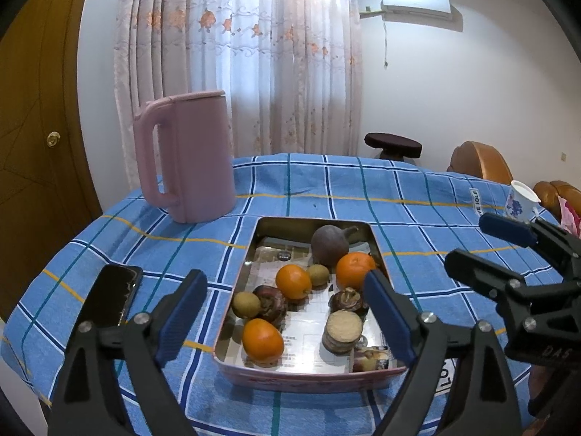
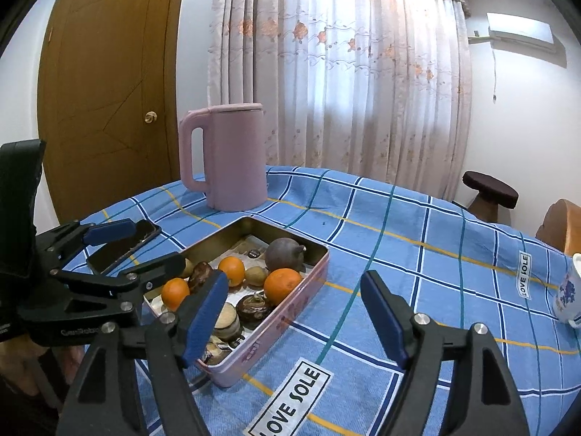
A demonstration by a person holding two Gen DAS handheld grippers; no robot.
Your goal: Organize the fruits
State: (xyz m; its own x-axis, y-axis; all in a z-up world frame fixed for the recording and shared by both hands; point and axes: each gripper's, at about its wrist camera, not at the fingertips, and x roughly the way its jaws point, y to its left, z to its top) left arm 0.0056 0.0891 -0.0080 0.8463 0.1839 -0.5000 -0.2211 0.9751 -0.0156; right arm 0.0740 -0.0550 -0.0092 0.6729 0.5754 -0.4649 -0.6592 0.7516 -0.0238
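A pink metal tin (image 1: 308, 376) (image 2: 290, 312) sits on the blue checked tablecloth. It holds three oranges (image 1: 262, 338) (image 2: 283, 285), two kiwis (image 1: 246, 304), a dark round beet-like fruit (image 1: 329, 245) (image 2: 285, 254), dark brown fruits (image 1: 270, 302) and a cut tan piece (image 1: 343, 330). My left gripper (image 1: 285, 321) is open and empty, held above the near part of the tin. My right gripper (image 2: 296, 321) is open and empty, to the right of the tin; it also shows at the right edge of the left wrist view (image 1: 483, 243).
A pink kettle (image 1: 185, 158) (image 2: 227, 156) stands behind the tin. A black phone (image 1: 110, 296) (image 2: 125, 245) lies left of the tin. A white cup with blue flowers (image 1: 519, 201) (image 2: 568, 296) stands at the far right. Stool and chairs stand beyond the table.
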